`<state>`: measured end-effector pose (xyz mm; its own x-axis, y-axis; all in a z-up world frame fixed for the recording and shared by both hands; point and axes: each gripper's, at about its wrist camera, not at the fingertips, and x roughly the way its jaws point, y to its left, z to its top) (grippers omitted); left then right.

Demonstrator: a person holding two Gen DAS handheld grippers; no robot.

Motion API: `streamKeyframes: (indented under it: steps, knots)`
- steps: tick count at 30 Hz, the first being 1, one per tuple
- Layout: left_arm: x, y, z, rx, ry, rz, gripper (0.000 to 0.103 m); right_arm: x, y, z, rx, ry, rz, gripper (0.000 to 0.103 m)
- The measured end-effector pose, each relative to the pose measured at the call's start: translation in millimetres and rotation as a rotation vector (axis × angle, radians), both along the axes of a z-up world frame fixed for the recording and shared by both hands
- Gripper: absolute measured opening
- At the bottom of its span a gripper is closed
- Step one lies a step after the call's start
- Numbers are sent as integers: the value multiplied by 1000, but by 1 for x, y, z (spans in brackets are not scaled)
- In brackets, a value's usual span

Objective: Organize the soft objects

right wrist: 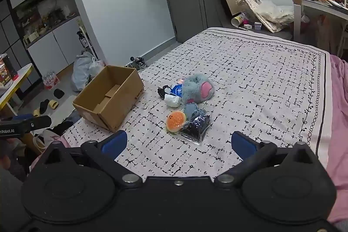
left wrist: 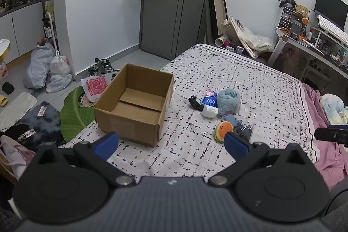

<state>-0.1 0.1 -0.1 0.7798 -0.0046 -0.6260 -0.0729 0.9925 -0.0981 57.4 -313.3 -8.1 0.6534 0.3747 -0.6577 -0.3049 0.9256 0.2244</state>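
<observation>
An open, empty cardboard box (left wrist: 134,105) (right wrist: 108,97) sits on the bed near its left edge. To its right lies a pile of soft objects: a blue plush with a pink patch (right wrist: 196,87) (left wrist: 228,100), an orange burger plush (right wrist: 175,120) (left wrist: 223,131), a dark item in a clear bag (right wrist: 195,126), a white wad (right wrist: 172,100), a blue packet (left wrist: 209,99) and a black item (left wrist: 195,102). My left gripper (left wrist: 171,142) is open and empty above the bed, in front of the box. My right gripper (right wrist: 178,142) is open and empty, just short of the pile.
The patterned bedspread (right wrist: 250,71) has a pink sheet (right wrist: 339,101) along its right side. Bags, slippers and clutter lie on the floor at left (left wrist: 43,71). A desk (left wrist: 308,47) stands at the right, a door (left wrist: 174,5) behind.
</observation>
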Motion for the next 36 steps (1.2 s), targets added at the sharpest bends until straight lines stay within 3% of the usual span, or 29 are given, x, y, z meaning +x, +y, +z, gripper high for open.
streamKeyframes:
  steps: [36]
  knots:
    - [0,4,6,-23,-34,-25,103,2,6,3,-15,-27,11,103]
